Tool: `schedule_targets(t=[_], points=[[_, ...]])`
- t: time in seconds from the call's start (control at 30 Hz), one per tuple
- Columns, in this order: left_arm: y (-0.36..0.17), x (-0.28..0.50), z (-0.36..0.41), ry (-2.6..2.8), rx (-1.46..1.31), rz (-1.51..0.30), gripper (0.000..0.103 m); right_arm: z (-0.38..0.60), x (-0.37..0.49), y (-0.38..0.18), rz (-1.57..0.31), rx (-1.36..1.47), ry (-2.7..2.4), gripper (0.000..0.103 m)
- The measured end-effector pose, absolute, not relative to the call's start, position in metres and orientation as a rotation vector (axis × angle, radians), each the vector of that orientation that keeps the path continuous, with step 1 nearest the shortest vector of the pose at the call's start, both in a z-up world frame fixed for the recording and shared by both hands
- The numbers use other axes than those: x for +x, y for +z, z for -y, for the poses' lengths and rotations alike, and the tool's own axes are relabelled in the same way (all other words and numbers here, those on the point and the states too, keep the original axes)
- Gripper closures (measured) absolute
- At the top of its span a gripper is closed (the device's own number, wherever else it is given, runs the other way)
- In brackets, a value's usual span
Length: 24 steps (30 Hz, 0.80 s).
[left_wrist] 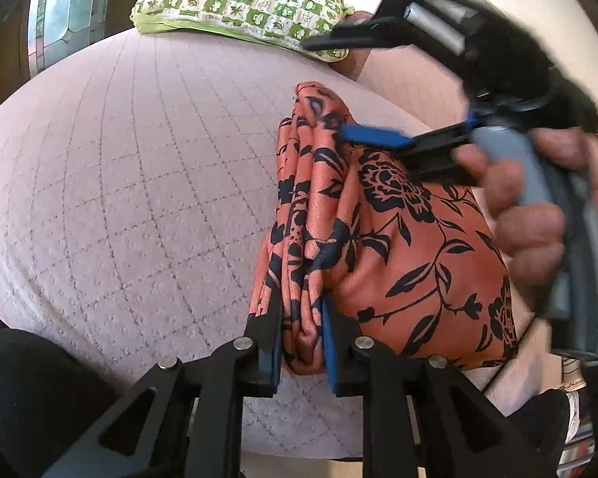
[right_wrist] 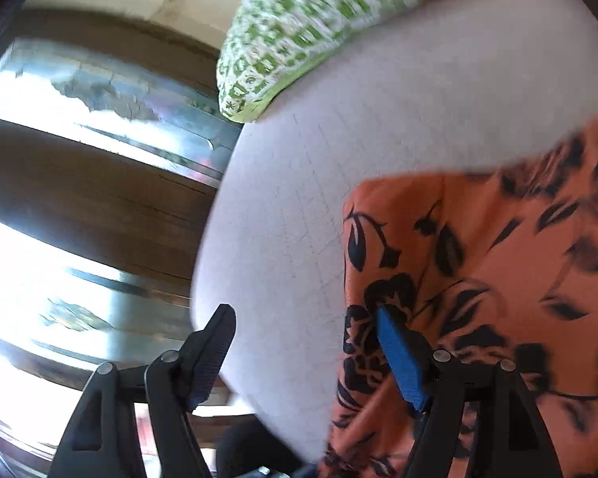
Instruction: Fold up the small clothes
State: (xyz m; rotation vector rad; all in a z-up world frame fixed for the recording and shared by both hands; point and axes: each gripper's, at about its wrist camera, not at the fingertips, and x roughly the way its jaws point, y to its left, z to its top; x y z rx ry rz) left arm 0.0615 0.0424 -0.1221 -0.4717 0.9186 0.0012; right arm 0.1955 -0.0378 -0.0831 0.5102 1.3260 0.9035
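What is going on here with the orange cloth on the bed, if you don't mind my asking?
A person is folding a small orange floral garment on a quilted bedspread. The left hand-held gripper is shut on a bunched, pleated edge of the garment. The right hand-held gripper is open wide, with one blue pad against the fabric and nothing clamped. A green patterned pillow lies at the far end of the bed.
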Motion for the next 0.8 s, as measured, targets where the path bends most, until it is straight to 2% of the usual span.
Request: schedule_targets(t=[0.13, 0.2, 0.33, 0.5, 0.73, 0.8], points=[[-0.114, 0.043, -0.053, -0.003, -0.468, -0.918, 0.081, 0.046, 0.206, -0.116, -1.386, 0.671, 0.856, 0.027], [-0.107, 0.033, -0.055, 0.039, -0.441, -0.915, 0.059, 0.047, 0.205, -0.106, -1.382, 0.667, 0.89, 0.027], [-0.097, 0.014, -0.062, 0.052, -0.421, -0.876, 0.059, 0.051, 0.202, -0.091, -1.362, 0.729, 0.952, 0.027], [-0.08, 0.001, -0.061, 0.032, -0.382, -0.83, 0.059, 0.035, 0.208, -0.12, -1.415, 0.731, 0.931, 0.027], [-0.066, 0.005, -0.065, 0.028, -0.371, -0.803, 0.058, 0.082, 0.195, -0.076, -1.324, 0.679, 0.988, 0.027], [-0.057, 0.016, -0.065, 0.004, -0.367, -0.79, 0.055, 0.119, 0.182, -0.067, -1.273, 0.68, 0.966, 0.026]])
